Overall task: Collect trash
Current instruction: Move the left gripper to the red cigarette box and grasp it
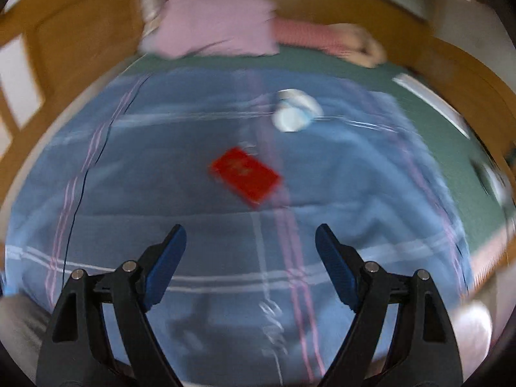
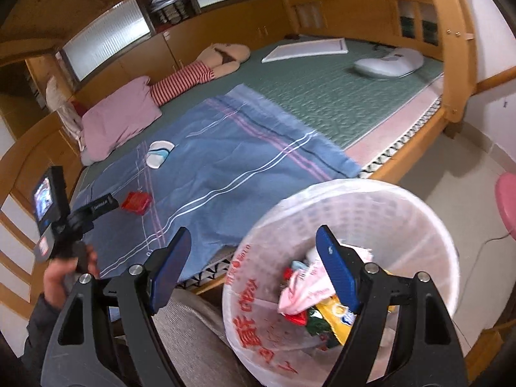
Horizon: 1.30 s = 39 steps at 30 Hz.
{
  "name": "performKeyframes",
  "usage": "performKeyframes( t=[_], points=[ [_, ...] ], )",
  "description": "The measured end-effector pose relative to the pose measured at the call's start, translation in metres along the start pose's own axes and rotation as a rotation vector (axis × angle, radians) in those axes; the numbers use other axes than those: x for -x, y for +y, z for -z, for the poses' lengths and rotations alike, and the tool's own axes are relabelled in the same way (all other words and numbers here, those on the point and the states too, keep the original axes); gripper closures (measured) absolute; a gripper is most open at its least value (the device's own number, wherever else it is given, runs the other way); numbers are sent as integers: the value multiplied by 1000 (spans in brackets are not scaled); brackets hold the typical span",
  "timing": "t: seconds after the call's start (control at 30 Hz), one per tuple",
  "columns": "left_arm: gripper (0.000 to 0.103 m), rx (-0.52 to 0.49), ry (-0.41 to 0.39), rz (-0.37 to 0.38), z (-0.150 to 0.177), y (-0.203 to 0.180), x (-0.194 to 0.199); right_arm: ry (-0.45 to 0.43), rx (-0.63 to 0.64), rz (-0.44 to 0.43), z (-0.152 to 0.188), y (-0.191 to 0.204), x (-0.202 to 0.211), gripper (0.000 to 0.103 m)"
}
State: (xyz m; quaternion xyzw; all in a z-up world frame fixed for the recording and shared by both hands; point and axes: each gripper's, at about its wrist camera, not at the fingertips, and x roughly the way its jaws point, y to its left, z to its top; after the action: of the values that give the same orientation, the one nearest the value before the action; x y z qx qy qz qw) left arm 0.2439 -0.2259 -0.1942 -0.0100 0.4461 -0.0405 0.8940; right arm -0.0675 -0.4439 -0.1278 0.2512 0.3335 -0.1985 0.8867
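Note:
A red flat packet [image 1: 245, 178] lies on the blue blanket [image 1: 161, 177], with a white and light-blue wrapper [image 1: 295, 111] farther back. My left gripper [image 1: 250, 235] is open and empty, hovering short of the red packet. In the right wrist view the packet [image 2: 137, 202] and wrapper [image 2: 158, 153] show on the blanket [image 2: 225, 167], and the left gripper [image 2: 93, 208] is held at the left. My right gripper [image 2: 253, 238] is open and empty above a white bin [image 2: 403, 203] lined with a bag and holding several wrappers [image 2: 300, 296].
A pink pillow [image 2: 121, 119], a striped doll [image 2: 193, 77], a white frame [image 2: 306, 50] and a white device [image 2: 390, 63] lie on the green mattress [image 2: 322, 96]. Wooden bed posts [image 2: 451, 48] stand at the right. A pink stool [image 2: 506, 200] stands on the floor.

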Motion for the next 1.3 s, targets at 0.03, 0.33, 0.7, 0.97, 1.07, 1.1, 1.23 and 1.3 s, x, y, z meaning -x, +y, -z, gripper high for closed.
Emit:
performKeyframes(
  t=[0.03, 0.33, 0.7, 0.97, 1.07, 1.1, 1.23, 1.3],
  points=[
    [21, 27, 9, -15, -6, 4, -8, 7, -1, -6, -2, 1, -5, 25],
    [21, 225, 121, -162, -49, 0, -86, 61, -47, -13, -12, -24, -39, 25],
    [33, 360, 259, -242, -68, -10, -148, 91, -89, -18, -14, -49, -47, 25],
    [48, 379, 255, -251, -65, -16, -145, 88, -78, -38, -18, -47, -46, 25],
    [33, 388, 269, -235, -62, -11, -142, 83, -68, -41, -19, -44, -42, 25],
    [29, 391, 267, -236, -60, -9, -139, 84, -68, -40, -19, -45, -42, 25],
    [19, 419, 264, -251, -59, -1, -141, 85, -74, -47, -19, -45, -43, 25],
    [19, 426, 276, -243, -61, -2, -147, 89, -74, -50, -18, -45, -44, 25]
  ],
)
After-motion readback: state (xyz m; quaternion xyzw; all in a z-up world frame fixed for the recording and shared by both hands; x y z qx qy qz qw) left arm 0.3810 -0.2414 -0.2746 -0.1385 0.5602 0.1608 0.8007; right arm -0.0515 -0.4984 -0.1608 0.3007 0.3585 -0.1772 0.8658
